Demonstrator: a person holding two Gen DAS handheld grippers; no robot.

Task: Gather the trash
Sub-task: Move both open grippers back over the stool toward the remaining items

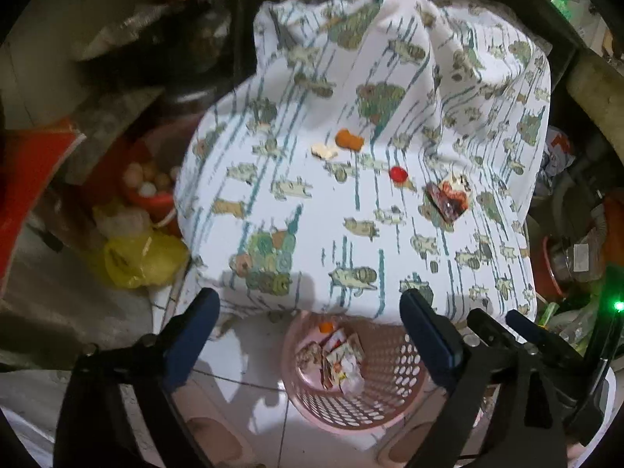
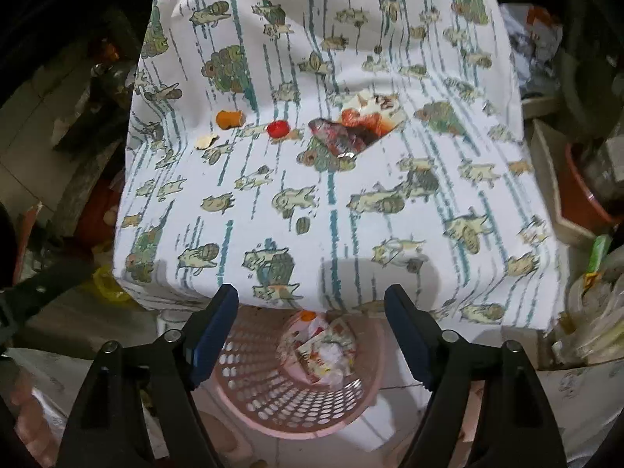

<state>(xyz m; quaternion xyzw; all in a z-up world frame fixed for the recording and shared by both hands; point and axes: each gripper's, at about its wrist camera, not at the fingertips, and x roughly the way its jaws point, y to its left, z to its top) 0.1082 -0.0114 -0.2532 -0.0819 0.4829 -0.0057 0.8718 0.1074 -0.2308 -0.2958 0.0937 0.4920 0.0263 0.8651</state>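
Crumpled wrapper [image 2: 353, 126] lies lengthwise across the cloth [image 2: 331, 214] (flat, left-right).

One basket [image 1: 394, 394], four scraps on cloth [image 1: 273, 179]

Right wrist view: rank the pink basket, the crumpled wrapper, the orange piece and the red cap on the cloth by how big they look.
1. pink basket, though it sits nearest the camera
2. crumpled wrapper
3. orange piece and red cap: they look about alike, so I leave them unranked.
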